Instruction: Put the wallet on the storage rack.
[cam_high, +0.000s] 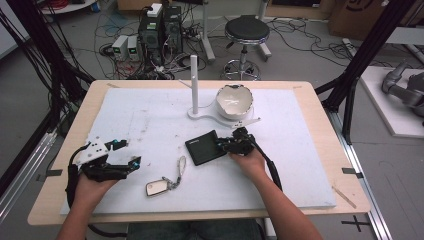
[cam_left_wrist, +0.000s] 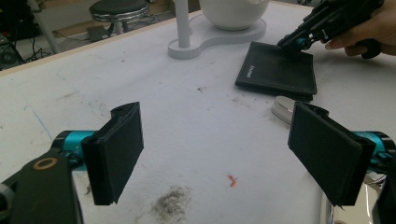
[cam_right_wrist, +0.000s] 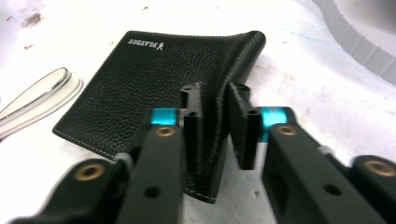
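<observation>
The tabletop (cam_high: 310, 130) is a wooden board covered by a white mat (cam_high: 150, 125), stained with grey smudges in places. At the far centre of the mat stands a white stand (cam_high: 194, 82), an upright post on a flat base, with a white bowl (cam_high: 234, 101) resting on the same base just right of the post.

A black leather wallet (cam_high: 205, 147) lies flat near the middle of the mat, folded shut, its spine edge toward the right tool. In the right gripper view the wallet's grained cover (cam_right_wrist: 140, 84) carries small white lettering near one corner.

The right tool (cam_high: 239, 144), held in the person's right hand (cam_high: 250, 162), is clamped on the wallet: its jaws pinch the raised fold edge at the wallet's right side, with the leather pressed between the pads.

The left tool (cam_high: 111, 159), held in the left hand (cam_high: 90, 187), sits near the left front of the mat, well apart from the wallet. Its jaws stand wide apart with nothing between them.

A small silver keyring tag (cam_high: 159, 187) with a chain lies on the mat between the two tools, in front of the wallet.
</observation>
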